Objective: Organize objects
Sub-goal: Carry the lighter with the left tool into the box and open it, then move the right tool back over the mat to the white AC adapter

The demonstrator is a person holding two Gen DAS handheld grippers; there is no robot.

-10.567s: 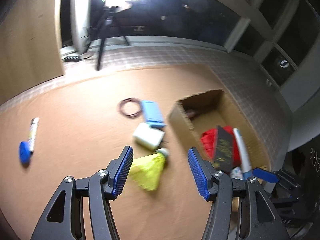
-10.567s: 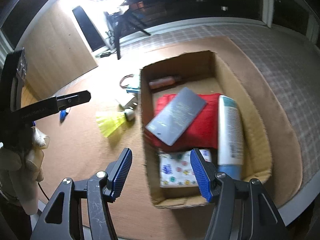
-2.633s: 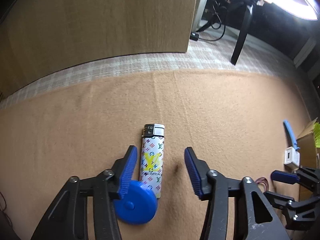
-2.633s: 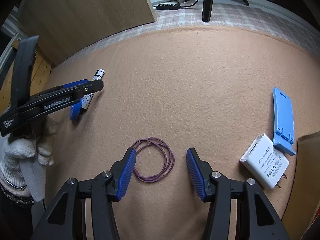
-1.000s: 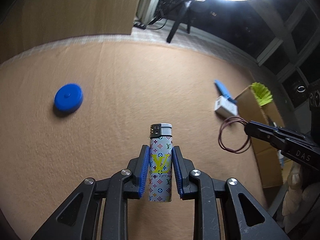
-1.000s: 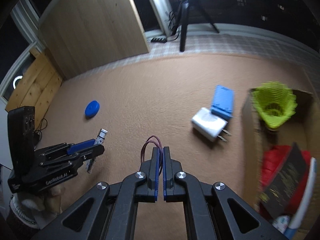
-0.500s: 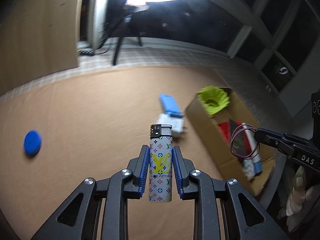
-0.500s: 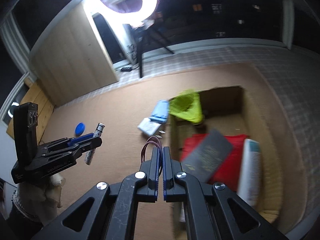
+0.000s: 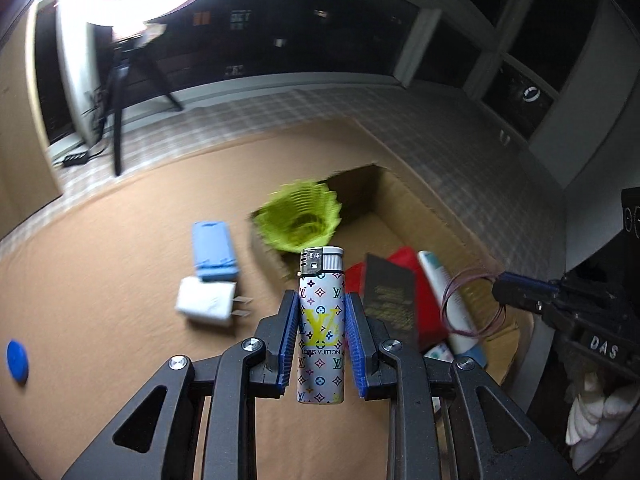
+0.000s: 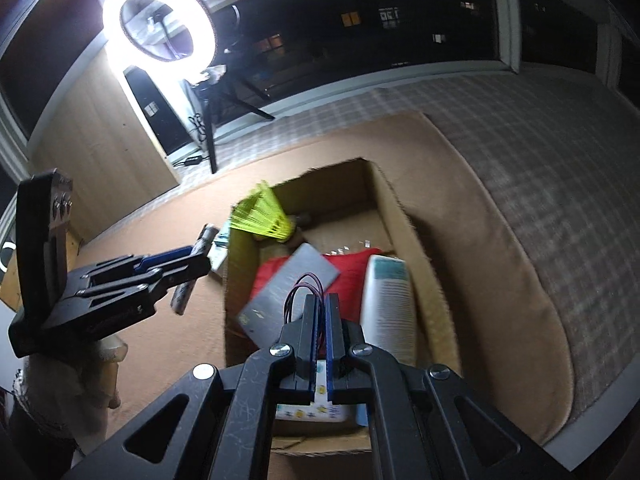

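My left gripper (image 9: pixel 321 304) is shut on a white patterned lighter (image 9: pixel 321 328), held upright in the air beside the near-left side of the cardboard box (image 9: pixel 404 194). My right gripper (image 10: pixel 321 300) is shut on a purple hair band (image 10: pixel 306 286) and hangs over the box (image 10: pixel 394 200). The band (image 9: pixel 472 304) also shows at the right of the left wrist view, dangling from the right gripper's tip. A yellow-green shuttlecock (image 9: pixel 298 220) (image 10: pixel 262 214) leans on the box's far left corner. In the right wrist view the left gripper (image 10: pixel 200 258) holds the lighter (image 10: pixel 192 272) left of the box.
The box holds a red cloth (image 10: pixel 352 268), a dark booklet (image 10: pixel 288 294), a white tube (image 10: pixel 390 308) and a patterned packet (image 10: pixel 308 408). On the brown carpet lie a white charger (image 9: pixel 206 304), a light blue stand (image 9: pixel 214 250) and a blue cap (image 9: pixel 17 360). A ring light (image 10: pixel 160 24) stands behind.
Both grippers have swung from the open carpet towards the box, still holding the lighter and the hair band. The right gripper now hangs over the box's contents; the blue cap has dropped far left.
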